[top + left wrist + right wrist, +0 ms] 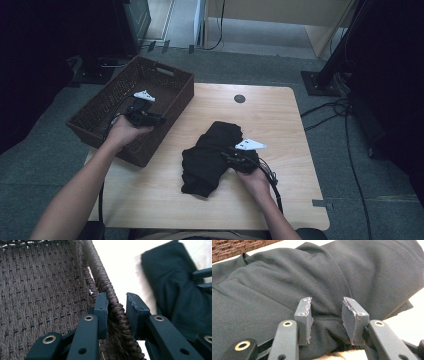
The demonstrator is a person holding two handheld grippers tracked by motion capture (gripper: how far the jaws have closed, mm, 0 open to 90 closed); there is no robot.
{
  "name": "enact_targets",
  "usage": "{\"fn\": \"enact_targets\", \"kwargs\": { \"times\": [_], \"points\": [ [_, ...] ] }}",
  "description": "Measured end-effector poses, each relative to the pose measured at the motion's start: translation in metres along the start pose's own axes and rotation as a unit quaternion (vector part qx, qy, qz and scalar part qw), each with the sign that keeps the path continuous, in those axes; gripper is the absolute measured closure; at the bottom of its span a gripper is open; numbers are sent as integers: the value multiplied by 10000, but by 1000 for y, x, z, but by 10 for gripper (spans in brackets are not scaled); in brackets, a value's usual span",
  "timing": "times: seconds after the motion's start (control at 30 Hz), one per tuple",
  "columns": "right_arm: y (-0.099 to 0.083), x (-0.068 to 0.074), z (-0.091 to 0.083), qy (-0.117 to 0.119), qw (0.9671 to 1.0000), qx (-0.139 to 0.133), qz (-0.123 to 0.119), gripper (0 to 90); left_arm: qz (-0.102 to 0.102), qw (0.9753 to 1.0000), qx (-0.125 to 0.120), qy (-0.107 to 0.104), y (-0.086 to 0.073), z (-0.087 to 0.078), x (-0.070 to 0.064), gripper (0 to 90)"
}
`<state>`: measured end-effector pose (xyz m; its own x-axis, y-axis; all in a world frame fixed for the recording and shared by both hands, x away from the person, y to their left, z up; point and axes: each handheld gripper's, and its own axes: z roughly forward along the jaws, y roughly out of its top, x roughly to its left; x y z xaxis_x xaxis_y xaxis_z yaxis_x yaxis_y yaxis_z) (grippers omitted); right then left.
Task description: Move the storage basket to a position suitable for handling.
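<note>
My right tool (pixel 325 315), jaws apart, straddles a soft fold of the black cloth (pixel 287 285), a matte, crumpled heap lying mid-worktop (pixel 280 115). My left tool (pixel 117 308), jaws apart, straddles the braided rim of the brown woven basket (pixel 37 290), a rectangular one sitting at the pale wooden worktop's left edge, just beside the cloth.

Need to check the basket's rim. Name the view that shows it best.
Left gripper view: the basket rim sits close-up between the left gripper fingers. High view shows the whole basket, small. Right gripper view catches a corner.
</note>
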<state>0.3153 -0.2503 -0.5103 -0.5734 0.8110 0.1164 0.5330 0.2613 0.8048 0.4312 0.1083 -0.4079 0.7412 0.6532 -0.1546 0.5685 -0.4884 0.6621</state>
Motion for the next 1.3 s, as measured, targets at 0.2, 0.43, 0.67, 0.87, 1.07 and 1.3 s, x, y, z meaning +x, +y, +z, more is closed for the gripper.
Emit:
{"fn": "enact_targets", "kwargs": {
  "times": [0.2, 0.43, 0.67, 0.87, 1.07, 1.3],
  "points": [
    [0, 1, 1, -23, 10000, -22, 3, 598, 25, 9999, -10, -134, -2, 2, -17, 717],
    [0, 1, 1, -15, 10000, -28, 6, 598, -24, 9999, -65, -91, -1, 2, -19, 689],
    [1, 2, -1, -13, 10000, -32, 37, 596, 149, 9993, -313, 117, 17, -15, -32, 633],
    [4, 6, -14, 18, 9999, -53, 127, 593, 436, 9981, -397, -184, 33, -19, -69, 559],
    [-1, 14, -23, 57, 9998, -129, 145, 652, 443, 9980, -224, -382, 25, 8, -91, 559],
    [-9, 20, -23, 59, 9998, -27, 183, 722, 352, 9976, 24, -599, 13, 41, -107, 525]
  ]
}}
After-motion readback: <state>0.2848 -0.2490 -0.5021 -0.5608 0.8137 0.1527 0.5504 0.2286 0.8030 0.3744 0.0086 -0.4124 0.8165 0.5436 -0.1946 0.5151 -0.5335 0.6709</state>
